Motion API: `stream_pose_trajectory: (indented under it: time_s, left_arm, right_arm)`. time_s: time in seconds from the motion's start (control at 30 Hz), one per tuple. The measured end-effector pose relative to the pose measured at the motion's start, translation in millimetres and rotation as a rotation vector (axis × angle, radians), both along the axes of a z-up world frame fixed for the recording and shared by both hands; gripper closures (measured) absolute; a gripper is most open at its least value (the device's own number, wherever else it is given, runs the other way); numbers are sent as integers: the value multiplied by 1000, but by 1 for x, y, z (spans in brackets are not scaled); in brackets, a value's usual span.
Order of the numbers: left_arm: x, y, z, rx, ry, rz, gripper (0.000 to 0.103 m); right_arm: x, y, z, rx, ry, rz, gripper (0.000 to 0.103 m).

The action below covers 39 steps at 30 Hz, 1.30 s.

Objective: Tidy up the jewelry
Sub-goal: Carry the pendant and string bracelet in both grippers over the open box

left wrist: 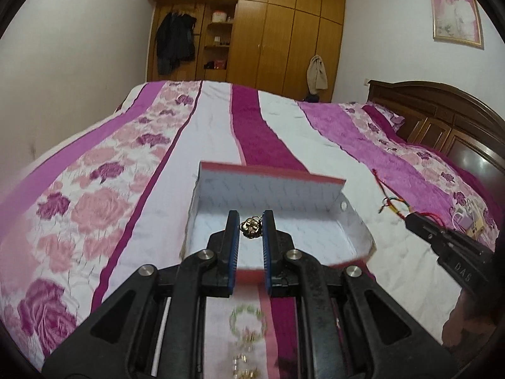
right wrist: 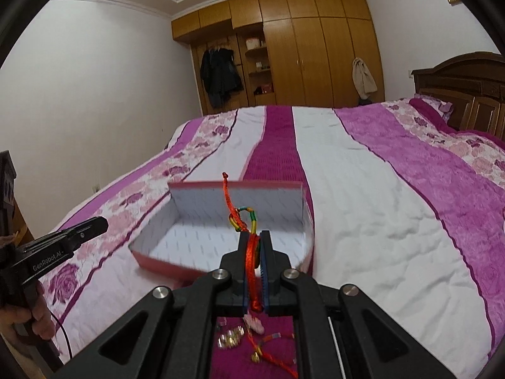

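An open red box with a white lining sits on the bed. My left gripper is shut on a gold flower-shaped ornament and holds it over the box's near part. My right gripper is shut on a red braided cord bracelet with coloured knots, just in front of the box's near edge. The right gripper also shows in the left wrist view with the cord trailing from it. More jewelry lies on the bed below both grippers: a green bead ring, small gold pieces.
The bed has a pink, white and magenta striped floral quilt. A wooden headboard is at the right, a wooden wardrobe at the far wall. The left gripper's handle shows at the left of the right wrist view.
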<state>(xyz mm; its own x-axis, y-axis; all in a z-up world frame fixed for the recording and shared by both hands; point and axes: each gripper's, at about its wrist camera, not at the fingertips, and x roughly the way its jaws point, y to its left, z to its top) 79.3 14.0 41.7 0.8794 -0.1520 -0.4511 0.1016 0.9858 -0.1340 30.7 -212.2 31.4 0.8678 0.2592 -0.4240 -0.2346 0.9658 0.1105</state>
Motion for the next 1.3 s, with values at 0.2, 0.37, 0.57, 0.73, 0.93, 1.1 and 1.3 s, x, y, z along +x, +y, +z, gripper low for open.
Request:
stream_pose_trajectory:
  time_s: [0.2, 0.37, 0.57, 0.73, 0.93, 1.1, 1.3]
  left_arm:
    - [28, -3, -5, 2, -4, 11, 98]
    - [50, -4, -17, 13, 35, 26, 98]
    - [70, -5, -41, 22, 121, 31, 98]
    - [85, -4, -63, 25, 205, 32, 98]
    - [95, -10, -77, 36, 310, 27, 97]
    - [97, -15, -80, 50, 357, 43, 97]
    - [95, -14, -83, 47, 384, 65, 97]
  right_arm:
    - [24, 12, -3, -8, -7, -1, 96]
    - [50, 19, -16, -23, 38, -4, 96]
    - [80, 22, -36, -52, 122, -4, 96]
    - [98, 25, -54, -94, 188, -6, 96]
    - [120, 29, -77, -183, 296, -6, 96]
    - [129, 25, -89, -256, 347, -30, 96]
    - [140, 20, -96, -347, 359, -45, 96]
